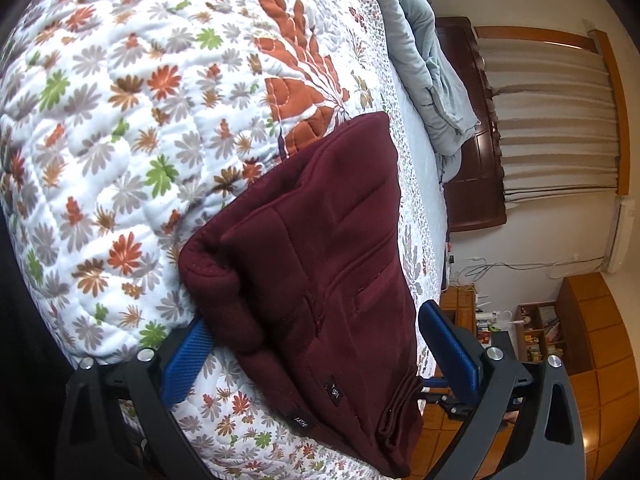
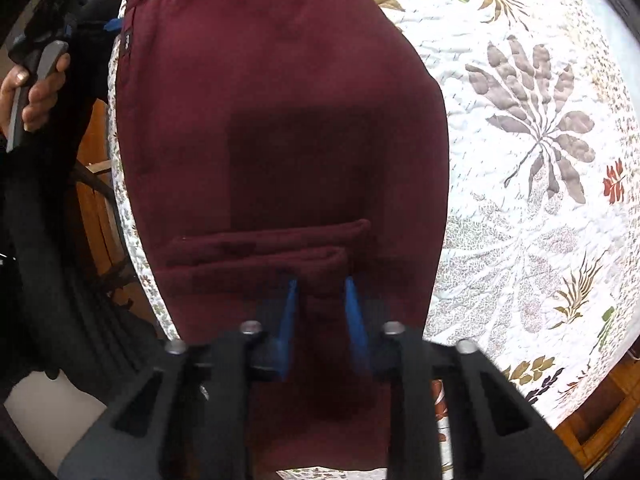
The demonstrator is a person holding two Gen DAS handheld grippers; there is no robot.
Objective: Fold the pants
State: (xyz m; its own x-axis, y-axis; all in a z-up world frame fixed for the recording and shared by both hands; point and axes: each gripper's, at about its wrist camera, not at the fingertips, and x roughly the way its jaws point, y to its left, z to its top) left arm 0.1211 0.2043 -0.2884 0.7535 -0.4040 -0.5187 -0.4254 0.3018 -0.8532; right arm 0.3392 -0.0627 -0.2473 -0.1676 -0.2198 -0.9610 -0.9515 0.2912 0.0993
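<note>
**Right gripper pinches the cuff end of folded maroon pants**

The right gripper (image 2: 321,286) points steeply down, its blue pads nearly together on a fold of the maroon pants (image 2: 280,128) beside the stacked cuffs. The left gripper (image 1: 316,344) tilts gently downward with its jaws wide apart, straddling the waist end of the pants without pressing them. A hand (image 2: 34,88) grasps its handle at the bed's edge. The pants lie folded on a floral quilt (image 1: 120,128) near its edge. Beyond are a grey blanket (image 1: 432,76), curtains (image 1: 556,120) and wooden cabinets (image 1: 600,360).
</note>
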